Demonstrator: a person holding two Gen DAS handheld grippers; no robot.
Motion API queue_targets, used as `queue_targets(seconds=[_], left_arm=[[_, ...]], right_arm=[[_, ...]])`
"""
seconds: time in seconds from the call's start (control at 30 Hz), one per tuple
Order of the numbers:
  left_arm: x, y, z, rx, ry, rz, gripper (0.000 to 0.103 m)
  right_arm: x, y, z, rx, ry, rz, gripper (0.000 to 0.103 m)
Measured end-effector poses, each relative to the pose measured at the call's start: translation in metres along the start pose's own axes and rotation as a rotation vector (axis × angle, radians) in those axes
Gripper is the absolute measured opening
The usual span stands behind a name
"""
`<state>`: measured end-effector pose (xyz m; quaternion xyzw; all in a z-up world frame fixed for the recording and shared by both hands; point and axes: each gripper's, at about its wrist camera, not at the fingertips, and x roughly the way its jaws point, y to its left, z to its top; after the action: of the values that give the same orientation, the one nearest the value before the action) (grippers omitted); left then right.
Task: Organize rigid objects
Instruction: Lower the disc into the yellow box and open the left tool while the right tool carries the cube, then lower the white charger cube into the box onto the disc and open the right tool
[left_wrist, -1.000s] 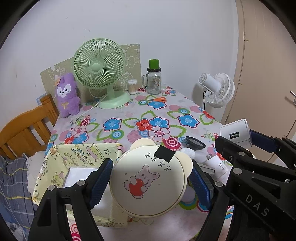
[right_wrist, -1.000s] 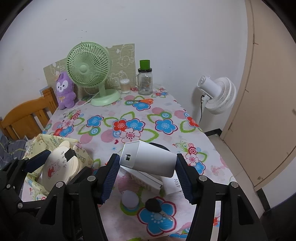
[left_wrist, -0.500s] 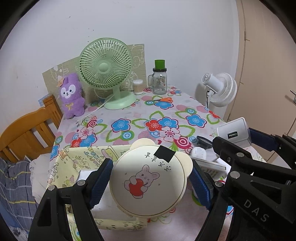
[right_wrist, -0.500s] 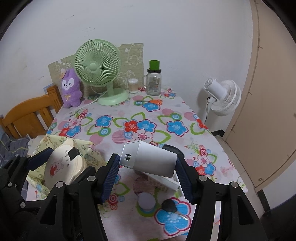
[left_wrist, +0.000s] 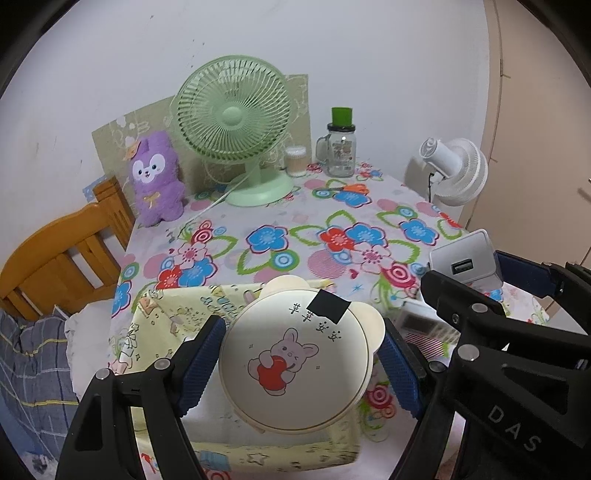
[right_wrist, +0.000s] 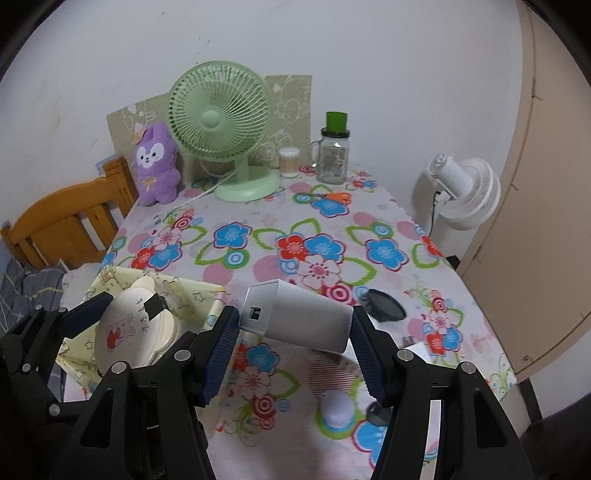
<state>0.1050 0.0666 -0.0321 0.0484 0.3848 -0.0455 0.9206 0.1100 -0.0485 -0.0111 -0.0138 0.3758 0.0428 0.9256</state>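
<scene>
In the left wrist view, low centre, our left gripper (left_wrist: 297, 363) is clamped on the round bear-eared case (left_wrist: 295, 365) above the yellow fabric bin (left_wrist: 173, 317); its smooth curved rim could slip sideways out of the pads. In the right wrist view, centre, our right gripper (right_wrist: 293, 350) pinches the tilted white charger block (right_wrist: 295, 319) over the floral table (right_wrist: 258, 236), and it may pivot loose and drop beside the bin.

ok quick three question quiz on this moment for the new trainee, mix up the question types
1. True or false: the left gripper holds a round cream case with a bunny picture.
2. What sits between the right gripper's jaws? A) scissors B) white charger block C) glass jar
3. Fill in: the case hangs over a yellow fabric ____.

Key: 1 true; 2 B; 3 box
</scene>
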Motion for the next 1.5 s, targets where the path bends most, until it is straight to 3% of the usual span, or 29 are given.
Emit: queue_targets(seconds=[0.47,0.93,1.1,1.23,1.37,1.5], left_arm=[[0.022,0.038,-0.005,-0.013,0.061,0.029,0.083],[0.049,0.08,-0.013,-0.051,0.169,0.025,0.084],[0.06,0.088,-0.019,-0.051,0.209,0.038,0.085],[0.066,0.094,-0.023,-0.051,0.221,0.039,0.093],[0.069,0.095,-0.026,-0.054,0.234,0.005,0.095],[0.07,0.093,-0.028,-0.032,0.237,0.004,0.098]], right_arm=[[0.029,0.046,0.008,-0.06,0.078,0.034,0.063],[0.06,0.092,0.013,-0.118,0.175,0.096,0.063],[0.069,0.105,0.012,-0.163,0.173,0.046,0.063],[0.078,0.115,0.009,-0.223,0.176,-0.009,0.065],[0.087,0.115,0.006,-0.216,0.208,0.013,0.066],[0.09,0.119,0.005,-0.251,0.198,-0.018,0.078]])
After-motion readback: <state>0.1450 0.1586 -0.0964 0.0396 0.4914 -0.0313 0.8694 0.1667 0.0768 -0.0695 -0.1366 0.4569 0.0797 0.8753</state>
